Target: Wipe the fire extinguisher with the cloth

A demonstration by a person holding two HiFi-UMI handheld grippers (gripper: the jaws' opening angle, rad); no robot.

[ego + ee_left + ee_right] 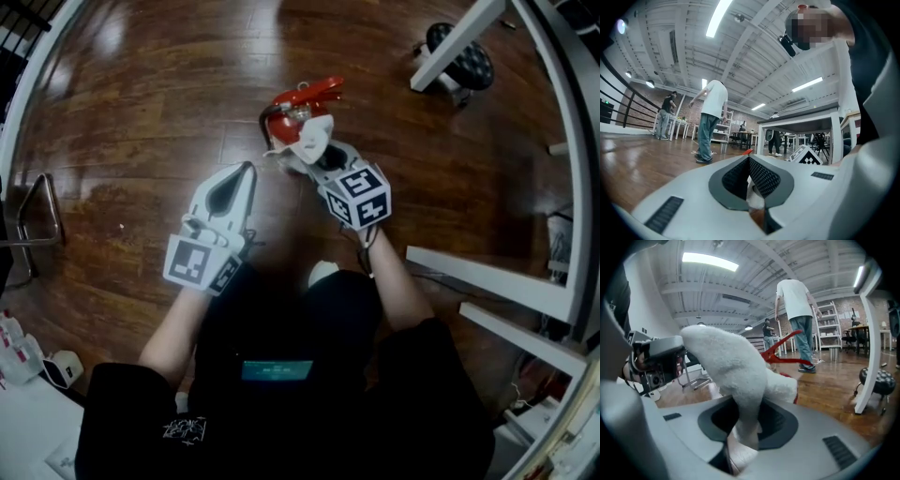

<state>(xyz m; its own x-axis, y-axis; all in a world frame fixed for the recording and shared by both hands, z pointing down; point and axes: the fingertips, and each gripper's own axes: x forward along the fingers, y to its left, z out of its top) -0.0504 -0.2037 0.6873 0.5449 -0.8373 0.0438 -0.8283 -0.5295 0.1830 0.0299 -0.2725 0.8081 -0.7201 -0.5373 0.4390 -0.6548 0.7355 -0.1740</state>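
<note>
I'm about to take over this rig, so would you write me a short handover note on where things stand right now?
Left gripper: jaws together, holding nothing, to the left of the extinguisher.
Right gripper: shut on the white cloth, which bunches up out of the jaws.
Fire extinguisher: red, on the wooden floor in front of the person. The cloth sits at its head, just by the red handle.
Done: the cloth is gripped and at the extinguisher. How much has been wiped cannot be told.
Left: wipe the head and body; the free left gripper could probably steady it.
</note>
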